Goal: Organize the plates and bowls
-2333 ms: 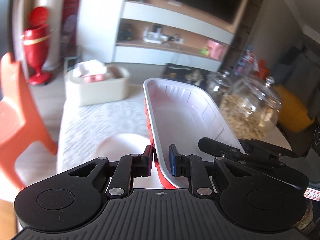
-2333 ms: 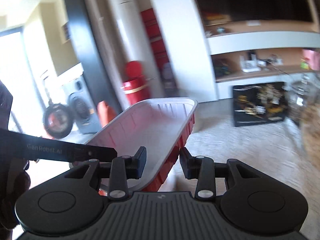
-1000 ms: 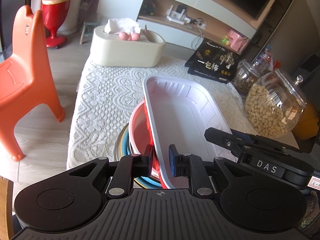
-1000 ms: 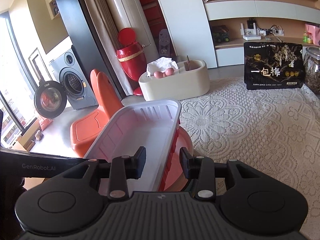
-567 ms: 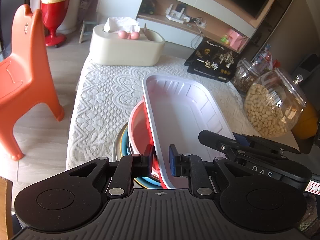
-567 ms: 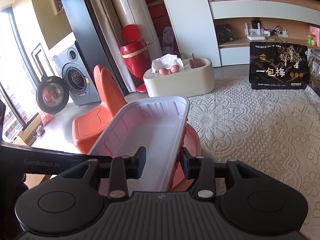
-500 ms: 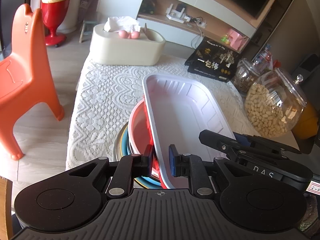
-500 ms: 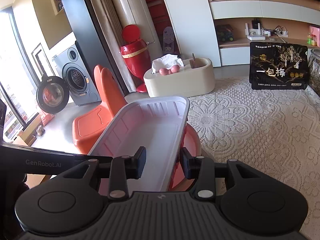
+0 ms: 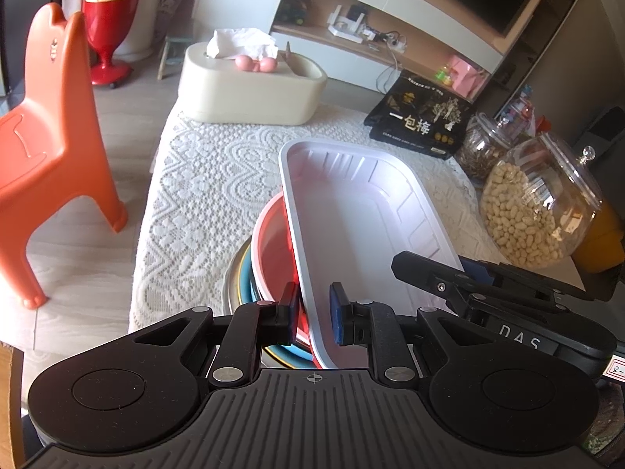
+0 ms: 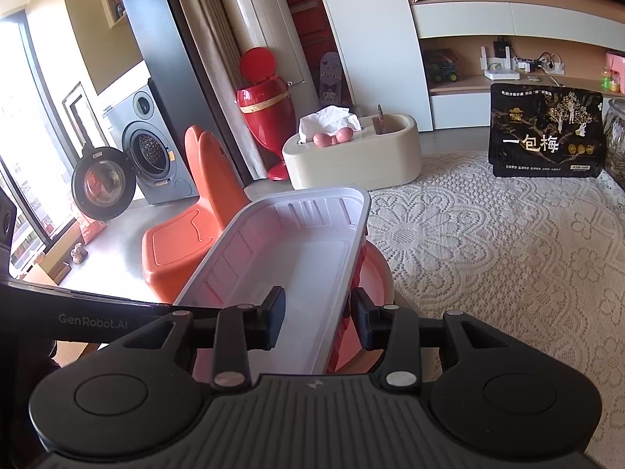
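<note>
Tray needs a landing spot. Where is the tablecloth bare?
Bare lace lies between the tissue box, the bowl stack and the table's chair-side edge, and more before the black packet. It is crowded around the jars.

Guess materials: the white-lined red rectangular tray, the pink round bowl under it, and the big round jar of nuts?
White-lined red rectangular tray: looks like thin moulded plastic, semi-matte, with pressed ribs and a rolled rim.
Pink round bowl: probably plastic or melamine, smooth with a soft sheen; the look leaves it open.
Big round jar of nuts: clear and glossy with bright highlights, so glass or clear acrylic.
</note>
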`<action>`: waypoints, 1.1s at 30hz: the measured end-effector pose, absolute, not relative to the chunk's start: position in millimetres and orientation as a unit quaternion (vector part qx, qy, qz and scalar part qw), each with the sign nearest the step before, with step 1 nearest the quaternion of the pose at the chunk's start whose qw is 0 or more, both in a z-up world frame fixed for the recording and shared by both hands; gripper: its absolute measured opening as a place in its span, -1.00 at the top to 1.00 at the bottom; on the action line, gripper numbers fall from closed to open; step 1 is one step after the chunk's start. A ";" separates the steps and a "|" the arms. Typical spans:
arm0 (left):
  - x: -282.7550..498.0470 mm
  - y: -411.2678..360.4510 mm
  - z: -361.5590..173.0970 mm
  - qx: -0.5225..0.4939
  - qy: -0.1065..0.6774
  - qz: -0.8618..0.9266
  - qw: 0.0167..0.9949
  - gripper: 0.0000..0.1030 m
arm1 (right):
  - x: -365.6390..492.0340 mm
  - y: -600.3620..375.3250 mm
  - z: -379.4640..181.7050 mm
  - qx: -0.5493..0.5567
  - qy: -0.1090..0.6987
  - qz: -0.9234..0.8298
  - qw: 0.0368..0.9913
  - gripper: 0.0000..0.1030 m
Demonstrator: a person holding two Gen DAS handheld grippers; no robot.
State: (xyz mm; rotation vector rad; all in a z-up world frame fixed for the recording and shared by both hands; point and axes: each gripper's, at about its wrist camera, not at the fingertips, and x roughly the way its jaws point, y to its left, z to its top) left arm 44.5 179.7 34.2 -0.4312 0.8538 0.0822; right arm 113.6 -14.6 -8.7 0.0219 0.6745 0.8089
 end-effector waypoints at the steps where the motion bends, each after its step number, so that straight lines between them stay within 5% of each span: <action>1: 44.1 179.9 34.7 -0.210 0.411 0.036 0.886 0.64 | 114.1 -14.8 -8.7 0.011 0.322 0.385 0.865 0.27; 27: 39.1 185.2 41.3 -0.226 0.398 0.046 0.888 0.64 | 113.6 -23.2 -11.1 0.026 0.330 0.377 0.865 0.27; 33: 15.0 176.1 57.0 -0.221 0.341 0.084 0.910 0.64 | 98.2 -52.7 12.4 0.041 0.292 0.367 0.882 0.20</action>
